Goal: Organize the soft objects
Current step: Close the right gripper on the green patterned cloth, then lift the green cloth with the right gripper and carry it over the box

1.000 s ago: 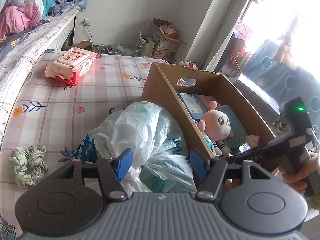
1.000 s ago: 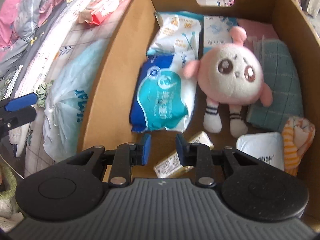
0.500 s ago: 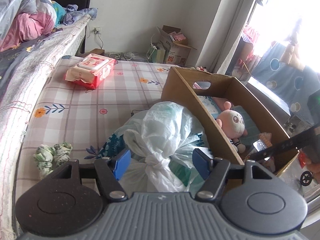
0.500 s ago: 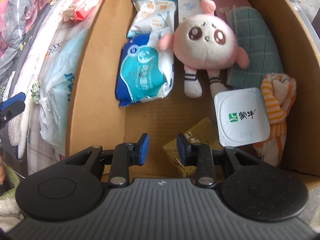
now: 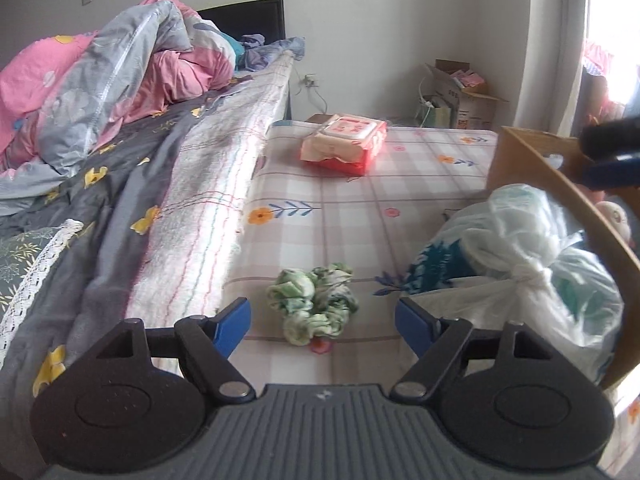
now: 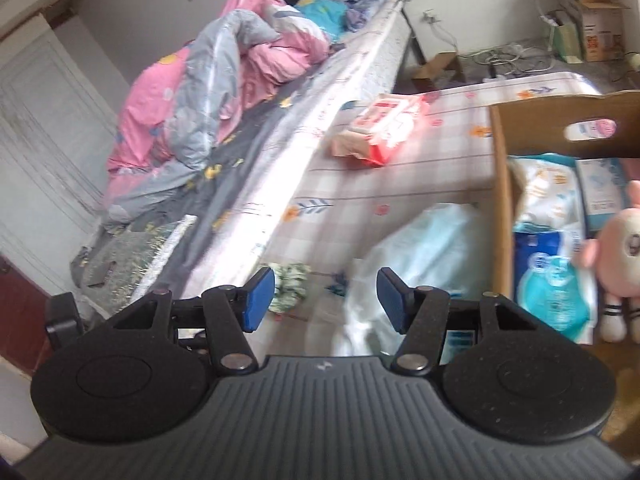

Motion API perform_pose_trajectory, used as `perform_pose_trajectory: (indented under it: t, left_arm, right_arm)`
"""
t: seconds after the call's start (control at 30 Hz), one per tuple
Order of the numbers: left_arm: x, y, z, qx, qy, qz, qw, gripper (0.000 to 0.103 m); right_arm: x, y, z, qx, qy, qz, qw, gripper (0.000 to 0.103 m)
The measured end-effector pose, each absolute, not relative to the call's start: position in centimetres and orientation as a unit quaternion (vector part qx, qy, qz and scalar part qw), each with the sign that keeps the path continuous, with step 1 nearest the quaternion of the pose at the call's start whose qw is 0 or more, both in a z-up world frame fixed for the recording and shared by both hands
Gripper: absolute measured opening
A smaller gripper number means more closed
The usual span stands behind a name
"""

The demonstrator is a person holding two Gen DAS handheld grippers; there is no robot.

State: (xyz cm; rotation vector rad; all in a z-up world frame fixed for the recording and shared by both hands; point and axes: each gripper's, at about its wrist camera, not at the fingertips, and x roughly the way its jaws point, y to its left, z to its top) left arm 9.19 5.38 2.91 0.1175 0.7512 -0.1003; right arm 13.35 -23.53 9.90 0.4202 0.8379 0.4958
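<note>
Green-and-white crumpled cloth [image 5: 313, 305] lies on the checked mattress [image 5: 360, 200], straight ahead of the left tool [image 5: 322, 323] and centred in its gap, its longer side running across that gap. Its jaws are opening, nothing between them. The right tool [image 6: 326, 300], also opening and empty, sits farther back; the cardboard box [image 6: 505, 216] stands to the right.

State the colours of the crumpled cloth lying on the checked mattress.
The crumpled cloth is green and white, mottled; the left wrist view shows it best.

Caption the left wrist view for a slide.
Left gripper, jaws opening, lines up on green scrunchie beside white plastic bag.
</note>
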Motion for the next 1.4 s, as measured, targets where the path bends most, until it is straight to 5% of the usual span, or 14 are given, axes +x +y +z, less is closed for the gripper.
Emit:
perform_pose_trajectory:
  t: [0.23, 0.43, 0.67, 0.8, 1.0, 1.4]
  left_arm:
    - [12.6, 5.7, -1.2, 0.092, 0.371, -0.031, 0.924, 0.079]
    - [14.5, 5.7, -3.8, 0.085, 0.376, -0.053, 0.921, 0.068]
    - [15.8, 6.2, -5.6, 0.061, 0.402, -0.06, 0.912, 0.05]
    - [15.5, 6.3, -5.5, 0.046, 0.399, -0.06, 0.914, 0.031]
    - [14.3, 6.2, -4.0, 0.043, 0.38, -0.049, 0.923, 0.015]
    - [9.1, 1.2, 6.4, 0.038, 0.266, -0.133, 0.954, 0.014]
  right_arm:
    - [20.6, -13.4, 6.4, 0.211, 0.457, 0.271, 0.821, 0.056]
    - [26.6, -9.0, 0.5, 0.189, 0.528, 0.235, 0.794, 0.052]
    - [30.2, -5.8, -4.6, 0.15, 0.577, 0.206, 0.776, 0.046]
    - [30.2, -5.0, -6.3, 0.145, 0.588, 0.213, 0.767, 0.03]
    - [29.6, -5.9, -5.6, 0.176, 0.572, 0.228, 0.768, 0.012]
    - [21.9, -14.5, 4.7, 0.245, 0.451, 0.268, 0.815, 0.011]
